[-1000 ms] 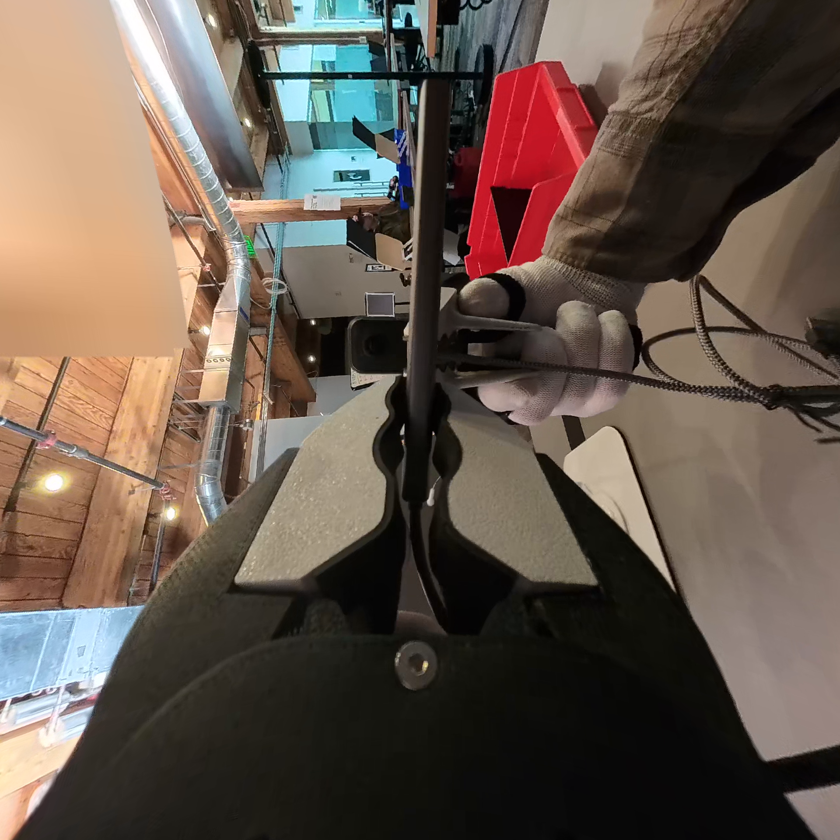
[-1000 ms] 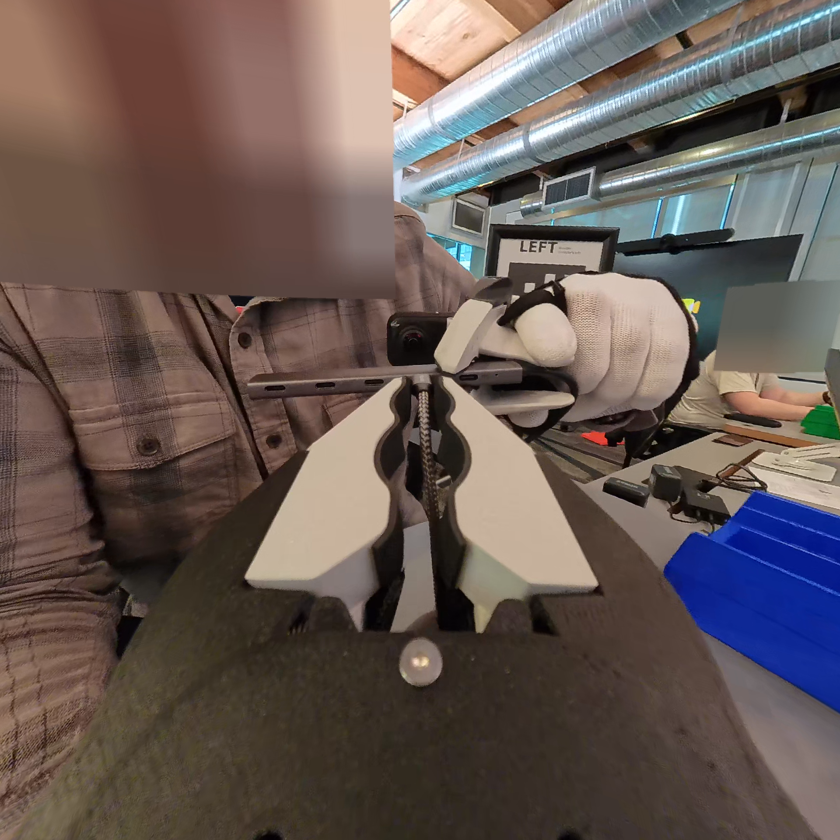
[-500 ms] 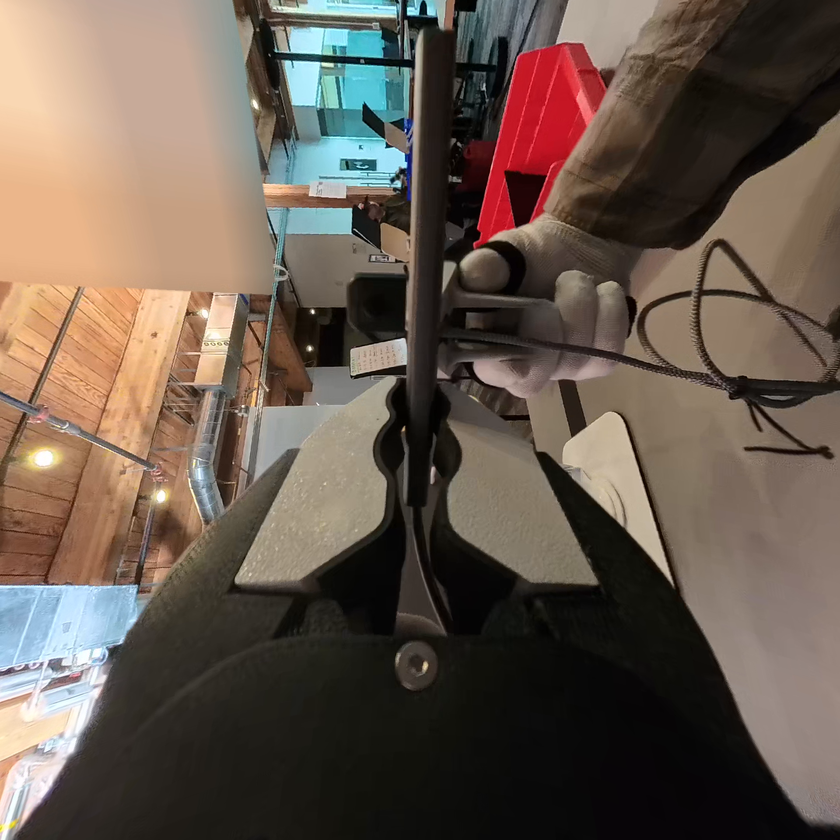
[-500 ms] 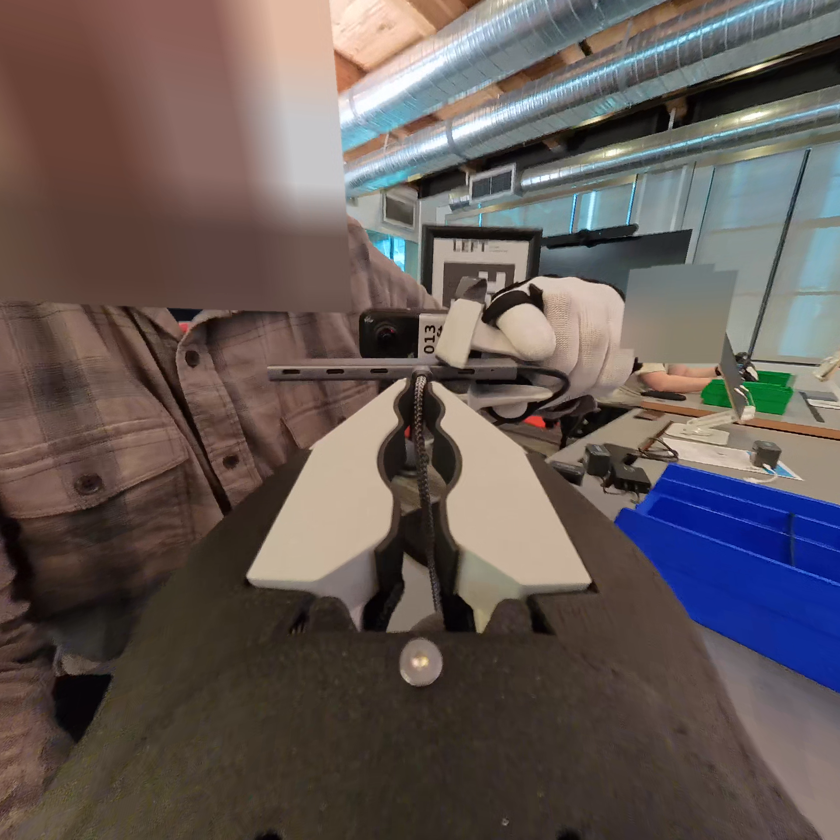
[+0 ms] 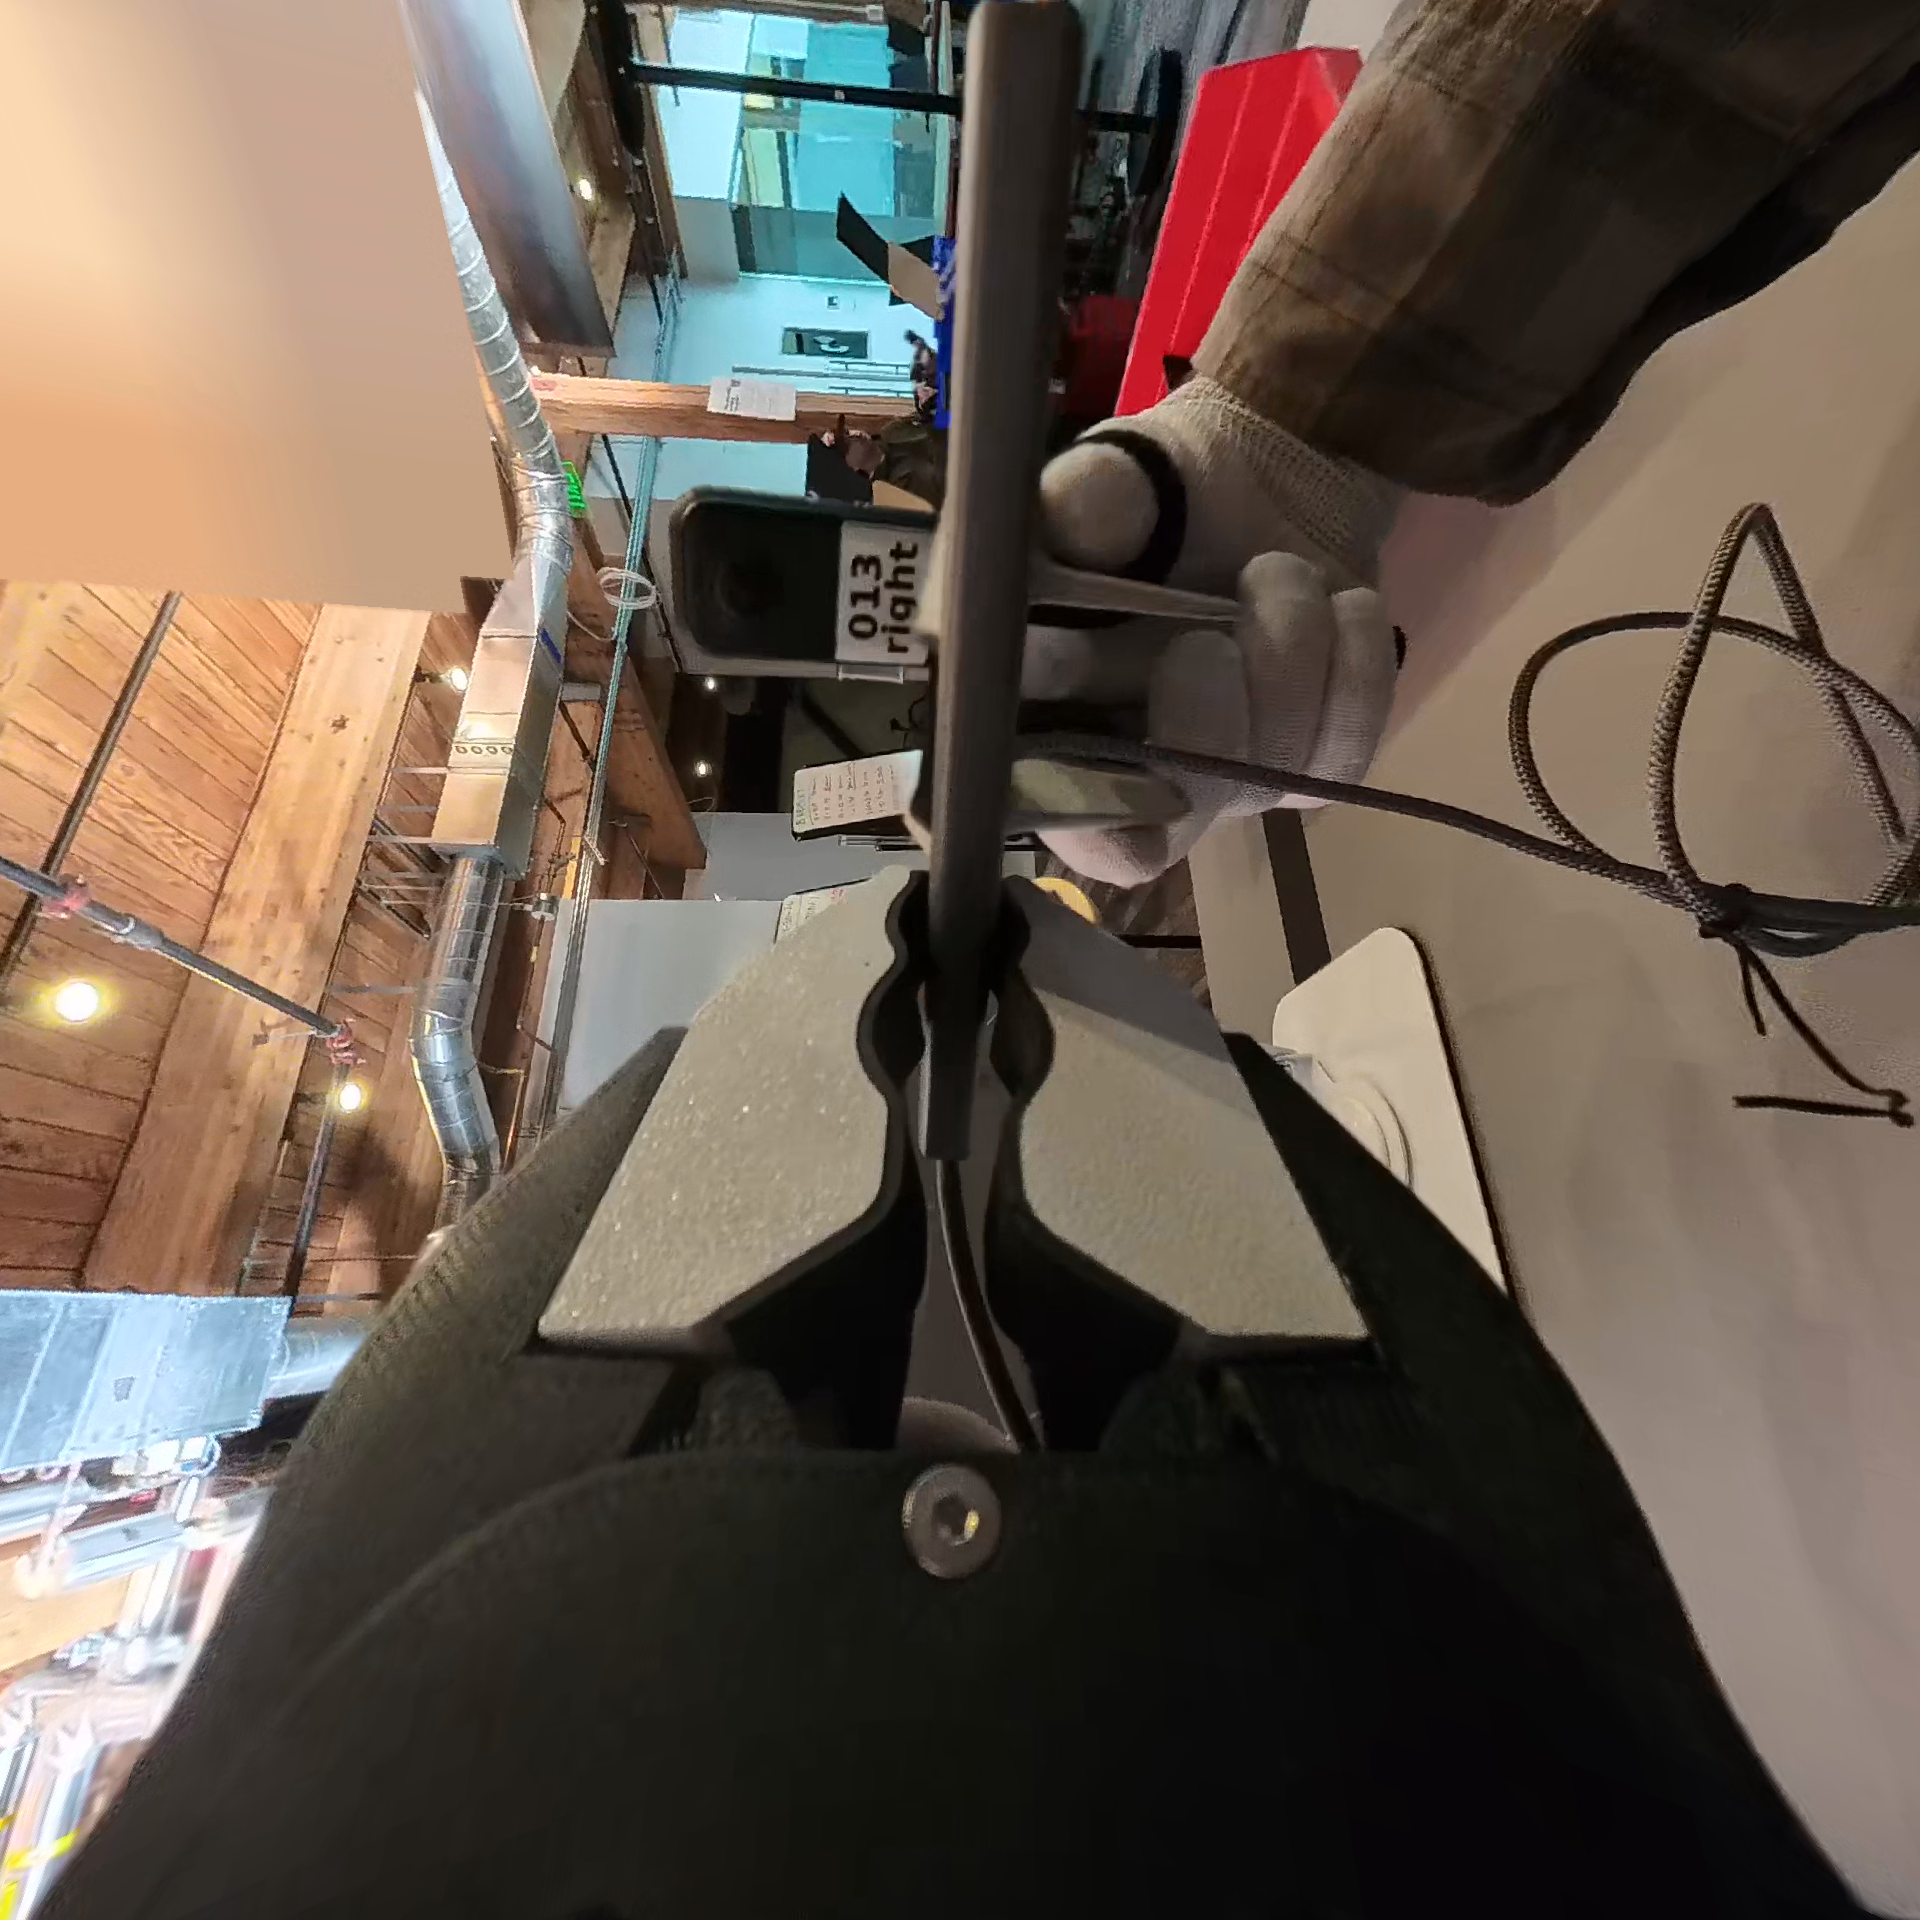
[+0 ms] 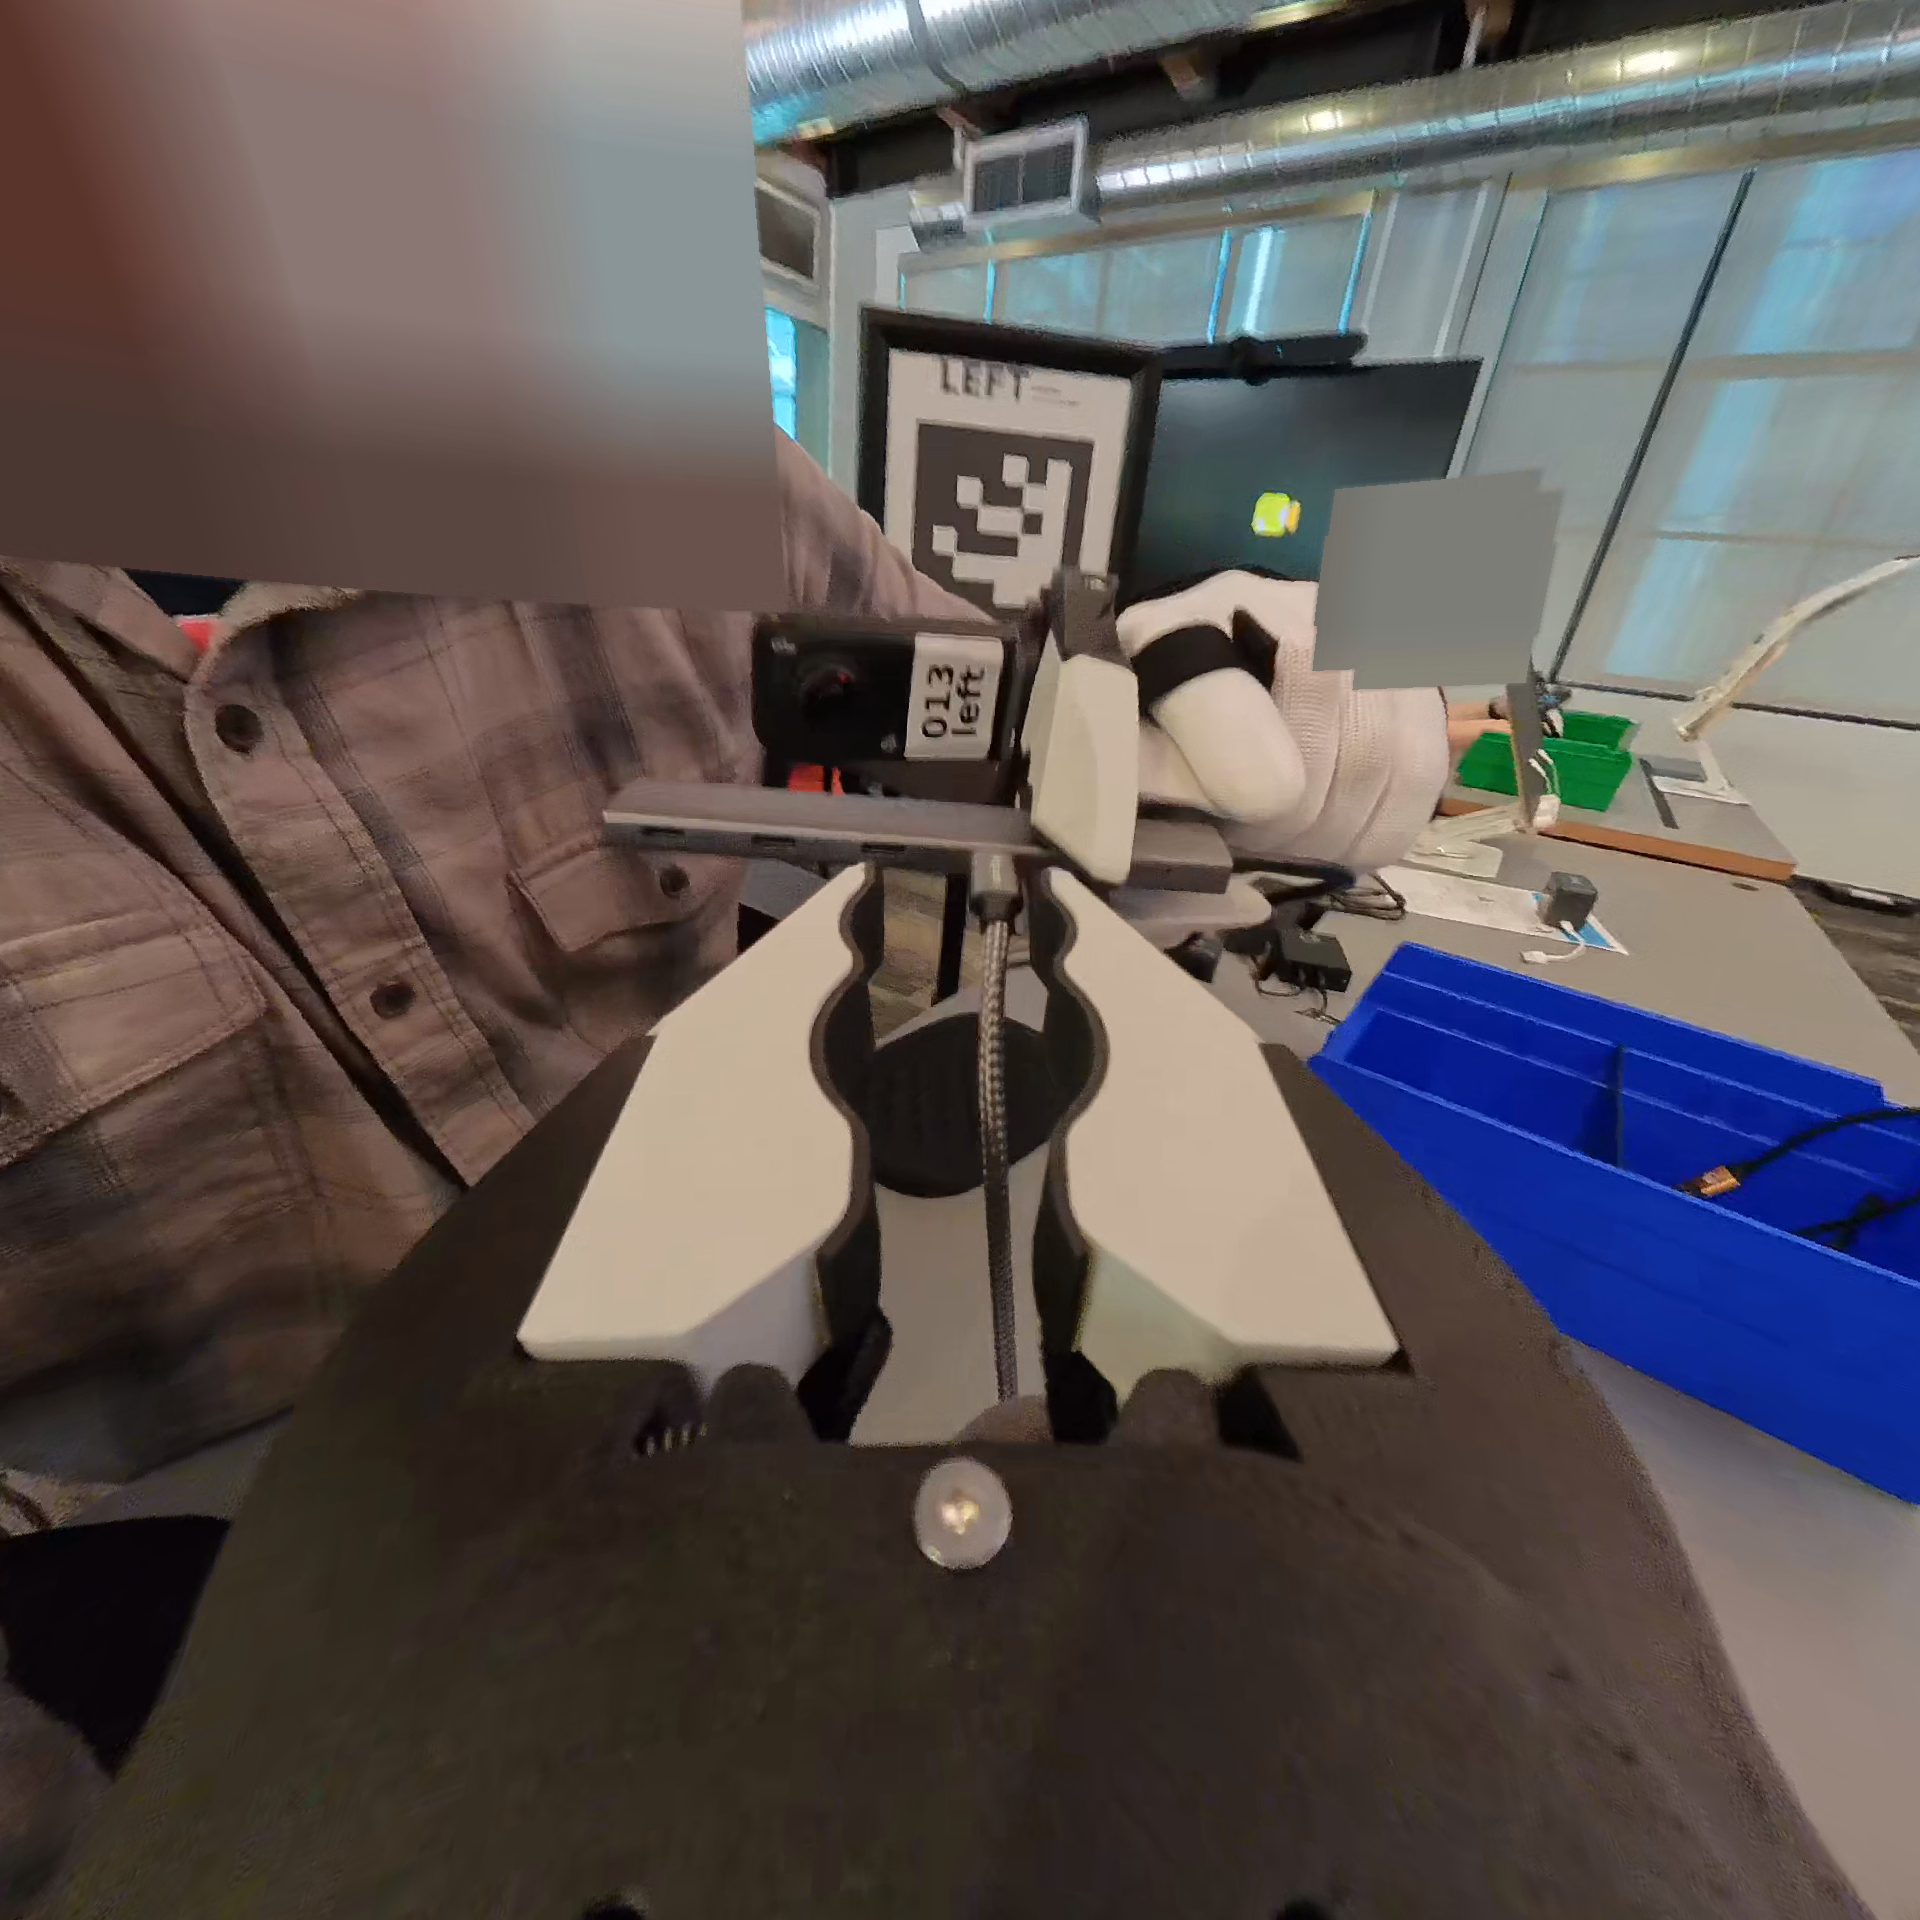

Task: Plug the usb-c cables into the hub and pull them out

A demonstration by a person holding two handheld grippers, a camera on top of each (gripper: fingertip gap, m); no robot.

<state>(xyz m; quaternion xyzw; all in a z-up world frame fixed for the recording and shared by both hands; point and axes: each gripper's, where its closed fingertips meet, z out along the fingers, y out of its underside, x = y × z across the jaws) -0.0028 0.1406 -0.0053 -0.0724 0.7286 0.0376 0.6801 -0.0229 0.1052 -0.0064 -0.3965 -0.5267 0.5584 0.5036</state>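
Hub is clamped crosswise by left gripper; cable, seated in the hub's edge, runs back perpendicular between spread, non-gripping right gripper fingers.

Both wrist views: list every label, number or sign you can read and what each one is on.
I do not quote writing; these things carry it:
White sticker on the black camera, left wrist view: legible.
White sticker on the black camera, right wrist view: legible.
Framed marker card behind it: heading blurred.
Paper notes, left wrist view: too small.
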